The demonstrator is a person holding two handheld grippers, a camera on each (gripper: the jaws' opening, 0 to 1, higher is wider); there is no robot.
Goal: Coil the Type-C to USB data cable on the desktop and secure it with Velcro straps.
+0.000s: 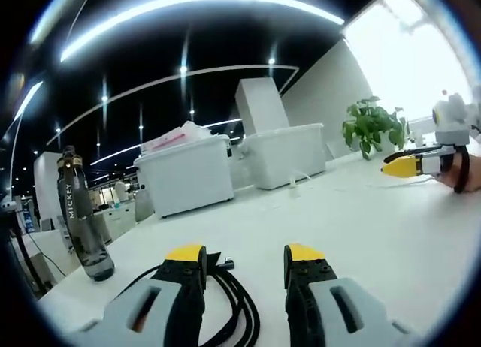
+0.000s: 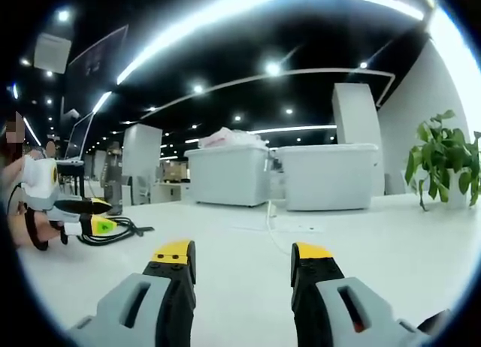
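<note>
The black data cable (image 1: 234,306) lies in loose loops on the white desktop (image 1: 353,219), partly under my left gripper (image 1: 245,254). That gripper is open, and the loops run along the inner side of its left jaw. In the right gripper view, the cable (image 2: 124,230) trails out from beneath the left gripper (image 2: 95,215), which a hand holds at the far left. My right gripper (image 2: 242,252) is open over bare desktop with nothing between its jaws. It also appears at the right edge of the left gripper view as the right gripper (image 1: 406,165). I cannot pick out a Velcro strap.
A dark bottle (image 1: 81,218) stands at the desk's left edge. Two white storage bins (image 1: 188,174) (image 1: 289,155) sit at the back, with a potted plant (image 1: 370,125) to their right. A thin white cord (image 2: 272,218) lies on the desk ahead of the right gripper.
</note>
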